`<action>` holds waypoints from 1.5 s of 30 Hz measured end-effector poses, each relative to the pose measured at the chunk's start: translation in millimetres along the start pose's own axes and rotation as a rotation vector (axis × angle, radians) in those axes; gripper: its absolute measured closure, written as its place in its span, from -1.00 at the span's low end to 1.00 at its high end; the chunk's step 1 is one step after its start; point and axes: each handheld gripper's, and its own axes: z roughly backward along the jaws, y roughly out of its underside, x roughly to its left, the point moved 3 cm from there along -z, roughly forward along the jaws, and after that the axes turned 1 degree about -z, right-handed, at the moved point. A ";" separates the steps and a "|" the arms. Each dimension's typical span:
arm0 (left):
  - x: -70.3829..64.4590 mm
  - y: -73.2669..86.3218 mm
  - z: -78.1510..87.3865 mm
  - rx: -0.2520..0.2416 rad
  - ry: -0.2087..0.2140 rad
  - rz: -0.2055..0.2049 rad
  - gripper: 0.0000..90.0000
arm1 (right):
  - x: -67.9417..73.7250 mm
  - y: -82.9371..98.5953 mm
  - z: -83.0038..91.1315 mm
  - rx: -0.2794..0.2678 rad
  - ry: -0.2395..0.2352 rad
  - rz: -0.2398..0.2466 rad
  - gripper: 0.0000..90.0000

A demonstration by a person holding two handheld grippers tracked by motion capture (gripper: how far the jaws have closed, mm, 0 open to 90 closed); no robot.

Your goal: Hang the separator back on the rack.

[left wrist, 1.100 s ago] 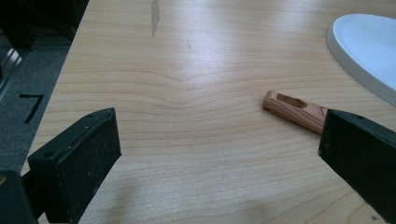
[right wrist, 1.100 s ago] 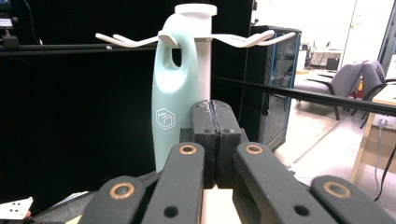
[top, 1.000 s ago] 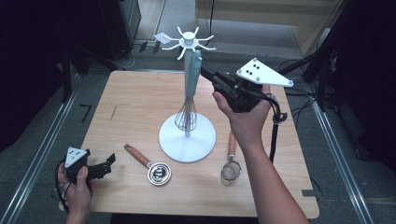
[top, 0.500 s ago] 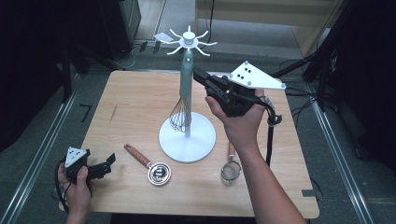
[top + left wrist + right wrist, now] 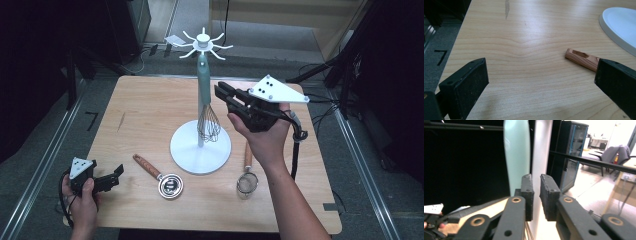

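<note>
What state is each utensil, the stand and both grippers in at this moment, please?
Whisk: hanging upright from the stand's top, handle up.
Utensil stand: upright on the table.
Wooden-handled measuring cup: lying flat on the table.
Small strainer: lying flat on the table.
Right gripper: raised beside the whisk handle, jaws nearly shut, holding nothing.
Left gripper: low at the table's corner, jaws open, holding nothing.

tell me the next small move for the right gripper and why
Probably ease the right gripper back from the stand: its jaws are nearly closed on nothing and the whisk hangs from the stand's top. The strainer still lies on the table.
</note>
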 end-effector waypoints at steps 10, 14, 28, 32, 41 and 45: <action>-0.3 0.0 0.1 -0.003 -0.002 -0.003 -1.00 | -16.6 28.0 8.8 0.043 0.035 -0.040 0.63; -0.6 0.0 0.1 -0.005 -0.003 -0.002 -1.00 | -20.3 40.4 12.7 0.056 0.045 -0.036 0.60; -2.1 0.7 0.3 0.009 0.009 -0.005 -1.00 | -34.7 88.3 34.0 0.103 0.099 -0.076 0.59; -2.2 0.6 0.6 0.008 0.006 -0.009 -1.00 | -37.9 102.9 40.3 0.118 0.113 -0.098 0.59; -2.3 0.7 0.6 0.010 0.007 -0.010 -1.00 | -42.0 136.7 56.2 0.145 0.152 -0.138 0.65; -2.2 0.7 0.6 0.009 0.008 -0.010 -1.00 | -42.5 152.4 63.8 0.161 0.162 -0.168 0.69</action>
